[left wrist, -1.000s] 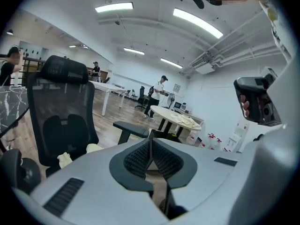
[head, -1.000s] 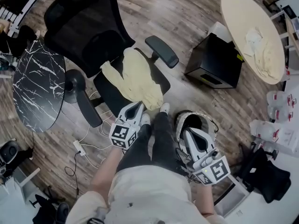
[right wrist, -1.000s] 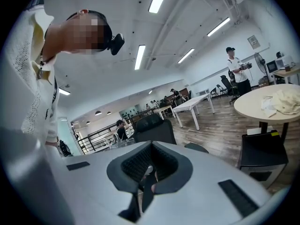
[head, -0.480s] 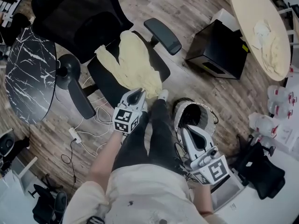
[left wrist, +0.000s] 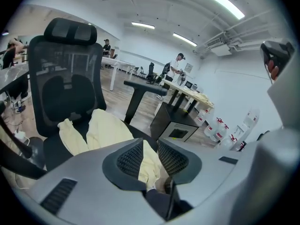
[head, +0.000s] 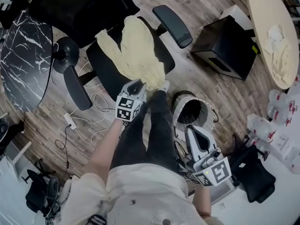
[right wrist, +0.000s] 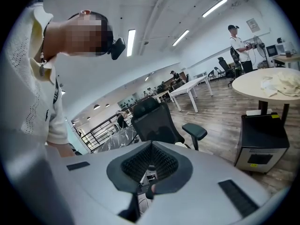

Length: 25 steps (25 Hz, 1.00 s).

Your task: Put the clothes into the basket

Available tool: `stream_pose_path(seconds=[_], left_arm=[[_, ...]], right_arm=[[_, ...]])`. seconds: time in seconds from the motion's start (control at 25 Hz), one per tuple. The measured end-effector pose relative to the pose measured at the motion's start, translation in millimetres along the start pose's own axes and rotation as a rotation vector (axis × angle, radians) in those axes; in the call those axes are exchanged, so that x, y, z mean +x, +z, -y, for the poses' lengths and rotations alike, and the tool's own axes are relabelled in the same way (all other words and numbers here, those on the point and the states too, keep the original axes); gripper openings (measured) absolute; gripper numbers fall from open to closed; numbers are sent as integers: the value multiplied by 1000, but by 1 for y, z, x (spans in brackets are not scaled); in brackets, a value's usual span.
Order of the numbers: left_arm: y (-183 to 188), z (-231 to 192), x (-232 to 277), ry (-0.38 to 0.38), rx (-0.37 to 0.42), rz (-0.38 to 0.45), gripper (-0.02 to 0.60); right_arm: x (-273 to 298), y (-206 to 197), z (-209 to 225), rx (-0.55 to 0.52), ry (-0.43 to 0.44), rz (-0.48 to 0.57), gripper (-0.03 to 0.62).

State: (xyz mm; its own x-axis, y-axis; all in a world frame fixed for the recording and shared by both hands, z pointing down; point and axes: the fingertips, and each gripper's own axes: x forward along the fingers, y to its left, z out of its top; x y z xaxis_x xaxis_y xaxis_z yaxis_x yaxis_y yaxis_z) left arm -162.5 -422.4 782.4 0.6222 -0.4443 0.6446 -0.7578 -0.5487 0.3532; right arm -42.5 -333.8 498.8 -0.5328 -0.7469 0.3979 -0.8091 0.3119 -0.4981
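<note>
Wooden flooring carries a black office chair point(head: 101, 71) with a pale yellow garment point(head: 136, 50) spread over its seat, well apart from the basket point(head: 177, 111) that stands by the person's feet. The left gripper point(head: 137, 84) hangs at the garment's near hem; its jaws are parted and have just been opening; cloth shows between them but is not pinched. The right gripper point(head: 191, 130) is clenched on nothing, near the basket.

For a good grasp, the left jaws should probably go deeper over a thick fold of the hem before closing, so that the cloth lifts whole and neither slips nor drags on the armrest point(head: 172, 26).

Inside, the basket looks dark and no clothes show in it; a second garment point(head: 281, 55) lies on the round table point(head: 262, 13), far off.
</note>
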Motion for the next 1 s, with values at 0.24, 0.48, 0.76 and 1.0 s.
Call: stream_pose_path(seconds=[0.24, 0.48, 0.76, 1.0], left_arm=[[-29, -28, 30, 43, -8, -79, 124], [-50, -48, 57, 71, -32, -142, 147], [-68, -72, 95, 108, -59, -208, 170], [-79, -89, 128, 133, -78, -262, 183]], right_arm=[[19, -7, 18, 6, 12, -47, 10], [39, -9, 38, 18, 34, -85, 11], [62, -16, 66, 48, 53, -138, 9], [79, -14, 92, 67, 55, -160, 9]])
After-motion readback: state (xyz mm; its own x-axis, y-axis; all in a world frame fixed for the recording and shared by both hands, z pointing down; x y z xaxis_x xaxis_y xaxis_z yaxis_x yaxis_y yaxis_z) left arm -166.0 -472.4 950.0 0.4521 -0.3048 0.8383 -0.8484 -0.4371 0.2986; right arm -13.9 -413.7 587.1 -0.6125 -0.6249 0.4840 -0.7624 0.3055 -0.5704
